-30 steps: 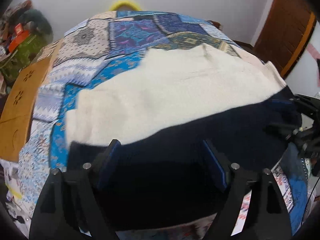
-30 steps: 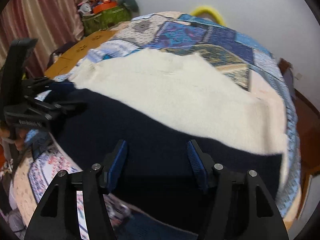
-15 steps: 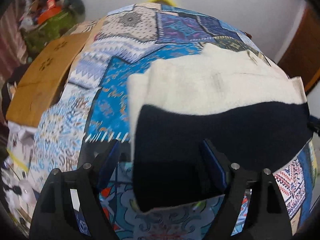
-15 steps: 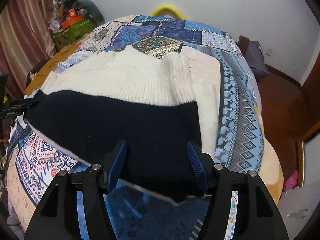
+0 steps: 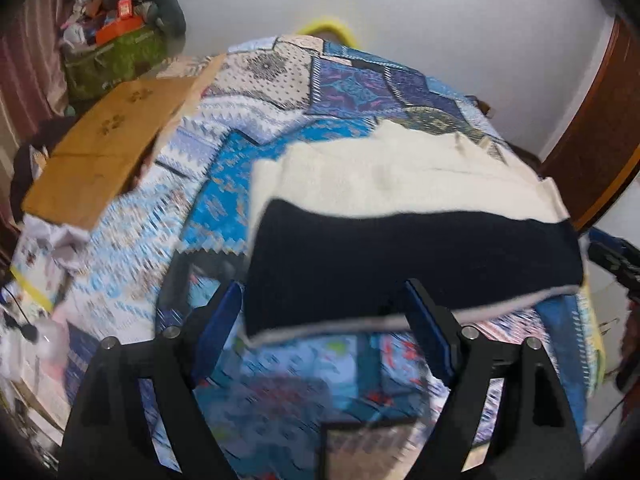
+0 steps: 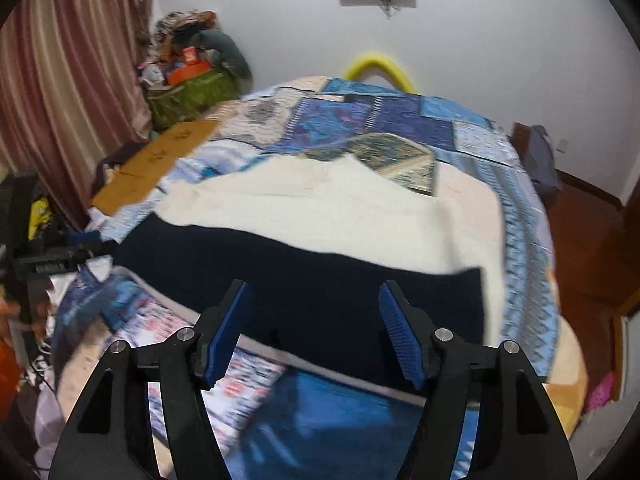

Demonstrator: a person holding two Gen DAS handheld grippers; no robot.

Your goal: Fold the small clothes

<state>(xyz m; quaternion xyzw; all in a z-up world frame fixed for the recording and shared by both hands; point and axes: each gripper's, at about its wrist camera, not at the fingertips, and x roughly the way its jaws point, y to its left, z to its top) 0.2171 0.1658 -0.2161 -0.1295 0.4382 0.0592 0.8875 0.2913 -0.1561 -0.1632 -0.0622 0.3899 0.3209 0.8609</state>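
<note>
A small knit garment, cream (image 5: 392, 176) in its far half and navy (image 5: 400, 264) in its near half, lies flat on the patterned bedspread (image 5: 256, 144). My left gripper (image 5: 328, 320) is open and empty, just short of the garment's near left corner. In the right wrist view the same garment shows with its cream part (image 6: 320, 208) and navy part (image 6: 304, 280). My right gripper (image 6: 314, 320) is open and empty, just short of the navy near edge. The other gripper shows at the edge of each view.
A brown cardboard sheet (image 5: 108, 152) lies on the bed's left edge. A green bag of clutter (image 6: 188, 92) stands by the pink curtain (image 6: 68, 80). A yellow hoop (image 6: 378, 64) sits behind the bed. Wooden floor (image 6: 580, 220) lies to the right.
Both grippers have drawn back toward the near bed edge, off the garment. The garment, earlier spread wide beneath the fingers, now lies narrower with its sides folded in.
</note>
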